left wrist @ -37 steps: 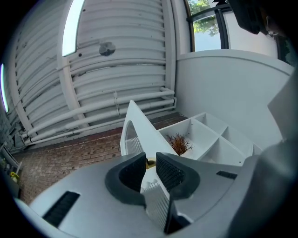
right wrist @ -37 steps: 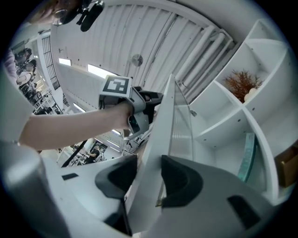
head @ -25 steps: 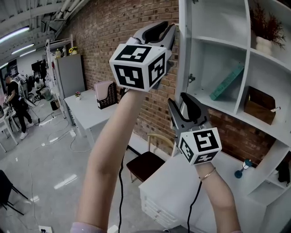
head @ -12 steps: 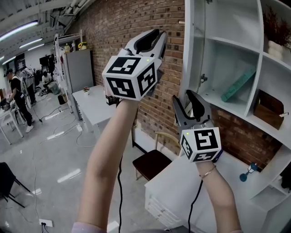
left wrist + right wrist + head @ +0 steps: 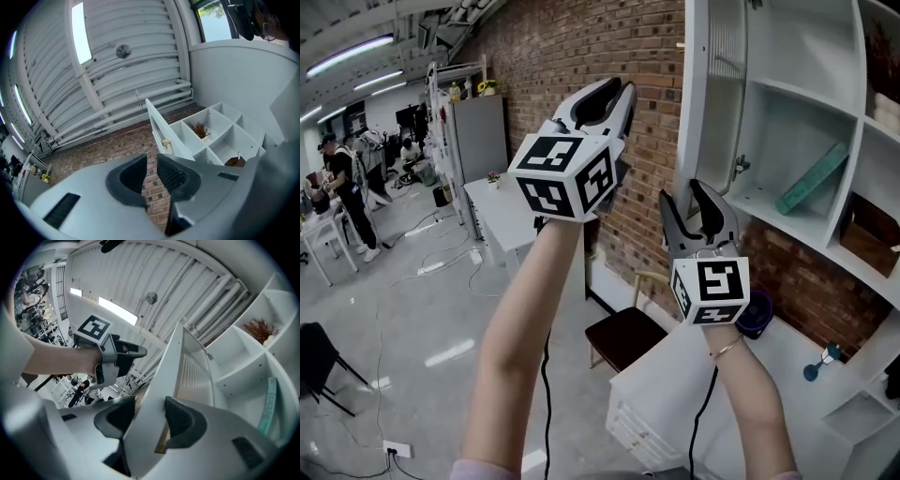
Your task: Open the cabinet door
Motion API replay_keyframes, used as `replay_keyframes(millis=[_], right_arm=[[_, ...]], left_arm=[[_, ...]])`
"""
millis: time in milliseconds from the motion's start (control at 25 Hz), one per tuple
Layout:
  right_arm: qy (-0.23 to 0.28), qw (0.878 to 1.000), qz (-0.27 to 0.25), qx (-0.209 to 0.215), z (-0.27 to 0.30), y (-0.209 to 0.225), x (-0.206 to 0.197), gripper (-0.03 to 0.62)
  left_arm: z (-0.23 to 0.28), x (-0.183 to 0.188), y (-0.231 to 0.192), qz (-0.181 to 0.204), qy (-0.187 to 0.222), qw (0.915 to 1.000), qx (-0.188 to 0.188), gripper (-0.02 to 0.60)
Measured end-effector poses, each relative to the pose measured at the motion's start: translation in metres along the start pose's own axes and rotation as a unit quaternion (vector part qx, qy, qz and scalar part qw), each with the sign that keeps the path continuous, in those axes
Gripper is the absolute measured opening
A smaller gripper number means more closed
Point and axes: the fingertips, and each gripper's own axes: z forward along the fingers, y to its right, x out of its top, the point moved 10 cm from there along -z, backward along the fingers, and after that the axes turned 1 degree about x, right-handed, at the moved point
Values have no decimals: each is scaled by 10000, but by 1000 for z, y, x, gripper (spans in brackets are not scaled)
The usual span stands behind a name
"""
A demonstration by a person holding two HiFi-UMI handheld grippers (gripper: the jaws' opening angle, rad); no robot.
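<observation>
Red brick wall point(image 5: 652, 47) backs a white cabinet door point(image 5: 694, 94), its edge between the right claw's point(image 5: 686, 193) just-widening jaws. At ten o'clock, the left claw point(image 5: 614, 90) is slightly parted and empty.

The left forearm point(image 5: 520, 319) and right forearm point(image 5: 748, 394) are raised. The left gripper point(image 5: 619, 89) is held higher and tilted upward, its 2 jaws set slightly apart with nothing between them. The right gripper point(image 5: 682, 193) is tilted upward too. Its jaws have just been opening and are spread wide, with the door point(image 5: 696, 103) edge between them.
</observation>
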Motion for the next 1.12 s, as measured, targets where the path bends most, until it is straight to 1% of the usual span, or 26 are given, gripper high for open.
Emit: replay_keyframes(millis=[280, 400, 560, 760, 840, 960, 1120], right_arm=[[-64, 9998, 91, 148, 21, -11, -8, 190], [6, 9999, 70, 94, 25, -14, -12, 188], [87, 9999, 61, 8, 25, -16, -13, 176], [0, 10000, -15, 62, 22, -17, -11, 166], [-21, 9999, -45, 94, 18, -19, -10, 147], [64, 9999, 54, 110, 9, -22, -9, 98], [99, 9996, 252, 90, -5, -22, -12, 80]], left_arm=[[-20, -11, -17, 103, -198, 9996, 178, 66], [-29, -14, -24, 132, -257, 9992, 269, 66], [-39, -16, -32, 92, -282, 9988, 390, 64], [-52, -21, -29, 26, -310, 9985, 449, 64], [-57, -25, -25, 20, -378, 9984, 427, 64], [-66, -32, -20, -31, -500, 9980, 386, 64], [-78, -43, -14, -185, -610, 9973, 369, 64]])
